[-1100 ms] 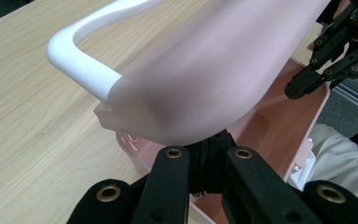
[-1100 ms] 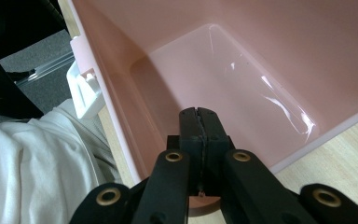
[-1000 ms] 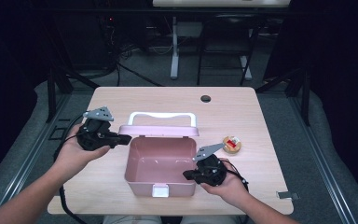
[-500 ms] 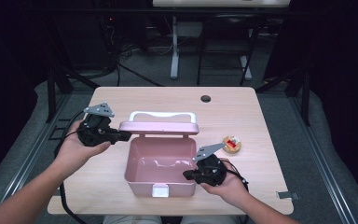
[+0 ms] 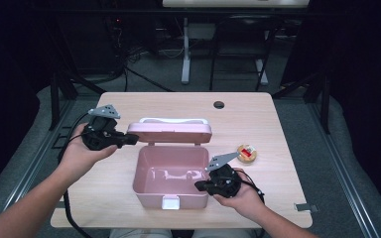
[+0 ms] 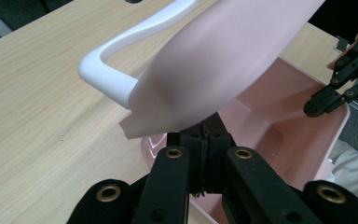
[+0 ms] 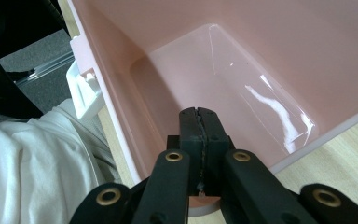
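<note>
A pink box (image 5: pixel 171 178) sits at the table's (image 5: pixel 278 124) near edge, empty inside. Its lid (image 5: pixel 169 134) stands half raised over the back wall, white handle (image 6: pixel 121 74) upward. The left gripper (image 5: pixel 129 140), jaws shut, presses under the lid's left corner (apparently pushing, not pinching). The right gripper (image 5: pixel 201 186), jaws shut on nothing, steadies the box's right rim. The lid looks midway through its swing.

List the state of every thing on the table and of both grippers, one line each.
pink box: open, nothing inside.
lid: partly raised, left gripper under its corner.
white handle: on the lid's far side.
front latch: undone.
left gripper: shut.
right gripper: shut, at the box's right rim.
small round container: on the table, untouched.
</note>
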### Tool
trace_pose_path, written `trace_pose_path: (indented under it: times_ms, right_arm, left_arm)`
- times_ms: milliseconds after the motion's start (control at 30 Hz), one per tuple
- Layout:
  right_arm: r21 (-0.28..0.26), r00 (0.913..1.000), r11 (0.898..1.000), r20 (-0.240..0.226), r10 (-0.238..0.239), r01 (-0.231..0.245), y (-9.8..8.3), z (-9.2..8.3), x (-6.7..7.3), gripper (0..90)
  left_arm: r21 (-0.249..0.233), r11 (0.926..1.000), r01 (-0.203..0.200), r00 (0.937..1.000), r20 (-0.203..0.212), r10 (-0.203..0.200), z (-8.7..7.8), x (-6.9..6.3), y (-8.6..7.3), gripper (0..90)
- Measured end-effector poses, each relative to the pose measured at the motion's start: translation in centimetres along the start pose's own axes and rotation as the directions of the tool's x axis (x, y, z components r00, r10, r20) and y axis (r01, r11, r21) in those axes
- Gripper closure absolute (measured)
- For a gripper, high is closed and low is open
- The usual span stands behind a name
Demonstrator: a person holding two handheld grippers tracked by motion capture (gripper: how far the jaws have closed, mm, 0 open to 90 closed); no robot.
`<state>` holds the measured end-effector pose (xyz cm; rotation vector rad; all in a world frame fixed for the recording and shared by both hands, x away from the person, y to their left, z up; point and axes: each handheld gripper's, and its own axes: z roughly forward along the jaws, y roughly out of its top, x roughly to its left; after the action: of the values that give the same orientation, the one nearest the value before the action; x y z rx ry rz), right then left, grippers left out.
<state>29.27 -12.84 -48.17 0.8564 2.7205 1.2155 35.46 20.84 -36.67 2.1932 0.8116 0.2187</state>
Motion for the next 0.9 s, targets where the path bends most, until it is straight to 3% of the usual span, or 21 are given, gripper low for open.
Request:
trace_pose_path:
  times_ms: [900]
  right_arm:
    - [-0.007,1.0000,1.000,0.003,0.005,-0.005,-0.03,-0.01,0.01,90.0]
  left_arm:
    - [-0.010,0.9998,0.016,0.9998,-0.012,-0.016,-0.06,0.89,0.08,89.7]
